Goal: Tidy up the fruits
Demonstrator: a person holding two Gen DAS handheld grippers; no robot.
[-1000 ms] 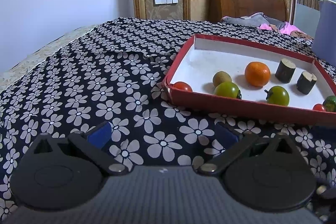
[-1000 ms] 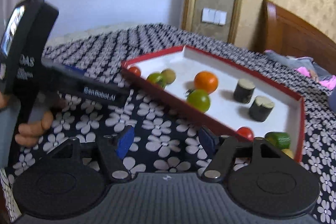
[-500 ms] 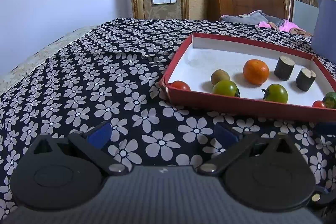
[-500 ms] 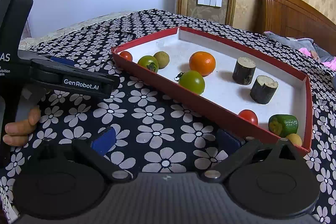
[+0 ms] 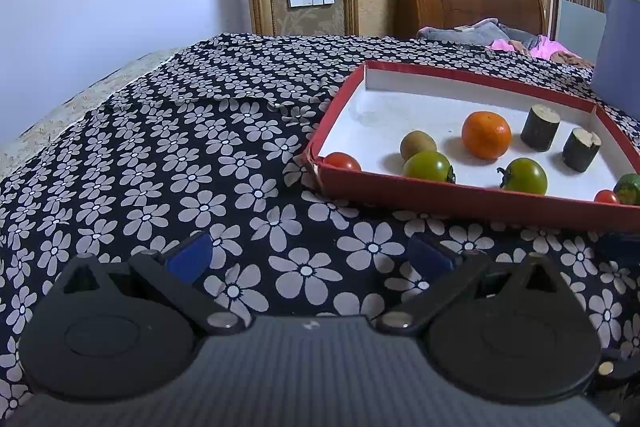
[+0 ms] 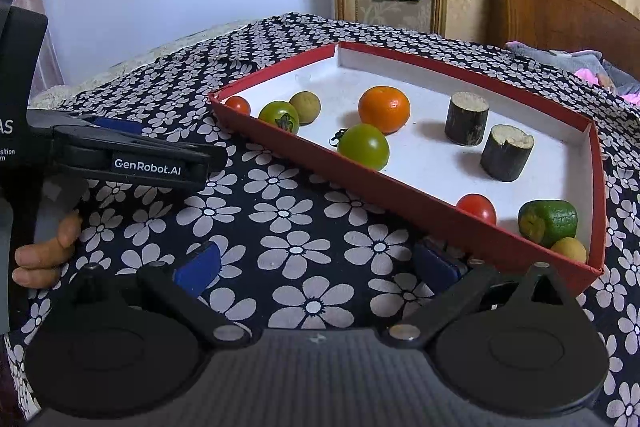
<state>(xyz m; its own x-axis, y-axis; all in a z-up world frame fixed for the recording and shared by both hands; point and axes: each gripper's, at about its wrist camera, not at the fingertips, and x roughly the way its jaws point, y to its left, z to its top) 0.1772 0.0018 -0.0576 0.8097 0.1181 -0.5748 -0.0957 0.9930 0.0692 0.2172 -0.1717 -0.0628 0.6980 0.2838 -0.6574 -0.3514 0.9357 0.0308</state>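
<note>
**A:** So where's the fruit sitting? A red tray (image 6: 404,193) with a white floor is seen on the flower-print bedspread (image 6: 288,211), at about 1 o'clock from the right claw (image 6: 318,261).

**B:** Yep, all of it is inside the tray. An orange (image 6: 384,109) is parked mid-tray, a green tomato (image 6: 364,147) just at its 7 o'clock, another green tomato (image 6: 279,117) touching a brownish kiwi (image 6: 305,107) over at 9 o'clock, and a red tomato (image 6: 237,105) tucked into the far left corner.

**A:** And the right-hand end? Two wood stubs (image 6: 467,123) are stood upright there, with a second red tomato (image 6: 477,207), a green block-shaped fruit (image 6: 549,223) and a small yellow one (image 6: 569,250) crowded at 4 o'clock.

**B:** Claws? The right one is spread wide, nothing between the blue pads (image 6: 198,267). The left claw (image 5: 310,253) is likewise held open and empty over the bedspread, tray at its 2 o'clock.
</note>
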